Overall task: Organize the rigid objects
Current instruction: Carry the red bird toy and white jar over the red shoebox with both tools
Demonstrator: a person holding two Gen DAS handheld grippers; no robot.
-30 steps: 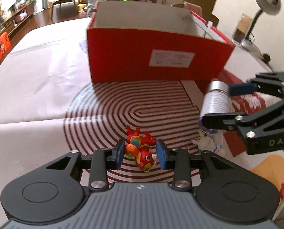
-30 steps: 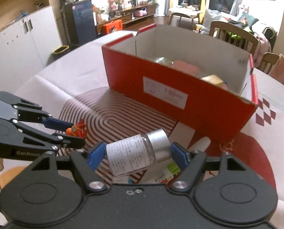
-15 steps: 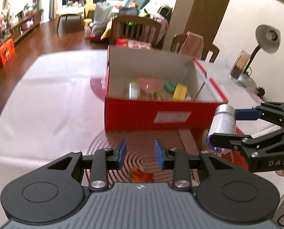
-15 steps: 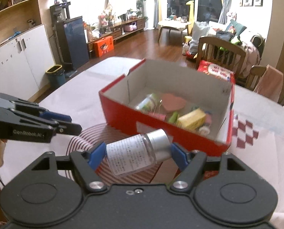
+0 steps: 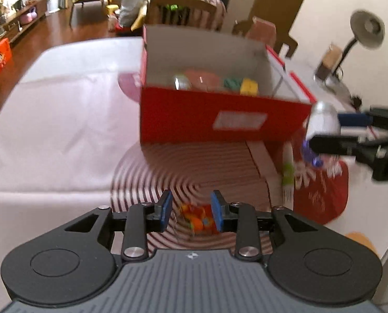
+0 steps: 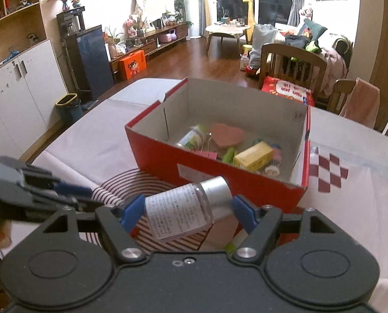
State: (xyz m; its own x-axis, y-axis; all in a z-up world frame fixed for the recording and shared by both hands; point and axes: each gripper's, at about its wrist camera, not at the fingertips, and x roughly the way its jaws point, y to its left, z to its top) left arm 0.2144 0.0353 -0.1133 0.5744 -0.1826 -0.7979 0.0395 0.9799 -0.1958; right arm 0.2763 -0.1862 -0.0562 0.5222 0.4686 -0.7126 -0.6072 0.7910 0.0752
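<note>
Left view: the left tongs (image 5: 191, 212) stood narrowly apart, having just widened slightly — the toy (image 5: 198, 217) lay between them on the bench (image 5: 63, 135), ungripped, before the box (image 5: 220, 120).

Right view: the right tongs (image 6: 187, 212) clamped the bottle (image 6: 183, 210) — before the box (image 6: 220, 172).

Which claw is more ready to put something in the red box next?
The right claw. It grips the bottle, lifted just in front of the red box. The left claw has just been opening, and whether it holds the toy is too blurry to tell.
</note>
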